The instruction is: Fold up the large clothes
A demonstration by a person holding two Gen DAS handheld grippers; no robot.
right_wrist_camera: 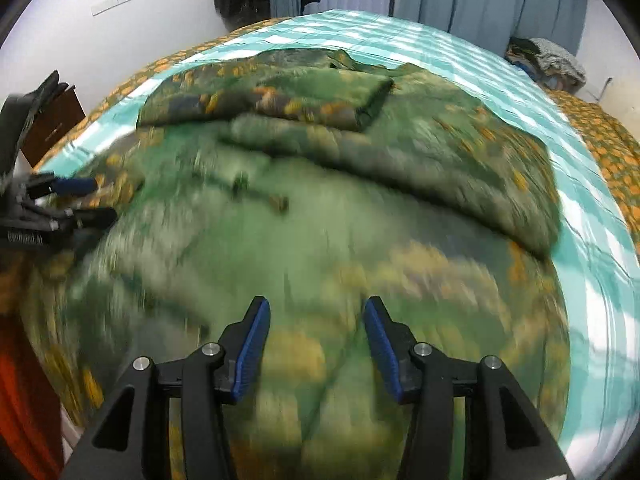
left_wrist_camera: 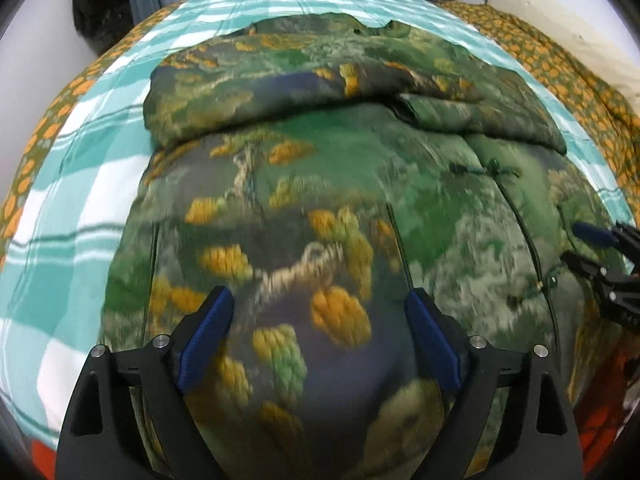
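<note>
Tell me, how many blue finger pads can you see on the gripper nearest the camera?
2: the left gripper has one blue pad on the left and one on the right, above the green printed jacket.

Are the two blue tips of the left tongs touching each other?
Apart. The left wrist view shows the left tongs spread wide, camouflage jacket visible between the fingertips.

White lettering on black body of left gripper (right_wrist_camera: 86,200), seen at edge of right wrist view — too blurred to read. No other text legible.
</note>
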